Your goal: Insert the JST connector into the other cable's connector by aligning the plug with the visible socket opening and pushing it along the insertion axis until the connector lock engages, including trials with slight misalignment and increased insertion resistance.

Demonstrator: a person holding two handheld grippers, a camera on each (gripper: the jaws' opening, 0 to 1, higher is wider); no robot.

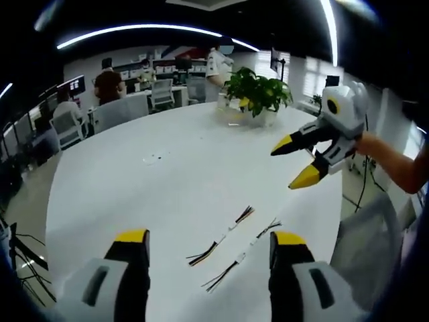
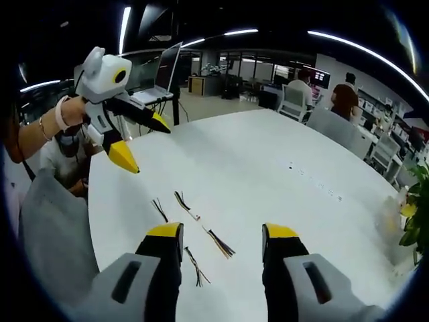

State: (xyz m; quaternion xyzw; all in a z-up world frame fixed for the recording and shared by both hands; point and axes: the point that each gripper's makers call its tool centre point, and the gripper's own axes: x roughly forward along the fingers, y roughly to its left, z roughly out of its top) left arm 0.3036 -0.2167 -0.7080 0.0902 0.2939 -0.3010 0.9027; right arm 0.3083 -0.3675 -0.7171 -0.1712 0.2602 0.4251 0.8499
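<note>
Setting: white oval table (image 1: 167, 181) in an open office, with seated people and a potted plant (image 1: 258, 90) at its far side.
Left gripper: the left gripper (image 1: 209, 243) hovered above the near table edge, its yellow-tipped jaws spread wide and holding nothing; in the right gripper view it hung up at the left (image 2: 144, 144), likewise spread.
First cable: the first cable (image 1: 221, 236) lay flat on the table just ahead of the left gripper and between its jaws, its long axis slanting from near-left to far-right, loose wires fanned at both ends.
Second cable: the second cable (image 1: 242, 256) lay just beside the first and roughly parallel, closer to the left gripper's right jaw; its white connector sat near mid-length.
Right gripper: the right gripper (image 2: 221, 241) was also spread and empty, hovering over the same two cables; from the left gripper view it sat raised at the right (image 1: 299, 162), well apart from the cables.
Nearer hand: judging by both views, each gripper was above the pair; the left gripper looked lower and closer.
Key relation: both cables were still unmated and lying side by side, so each wanted a grasp across its long axis, near the connector.
</note>
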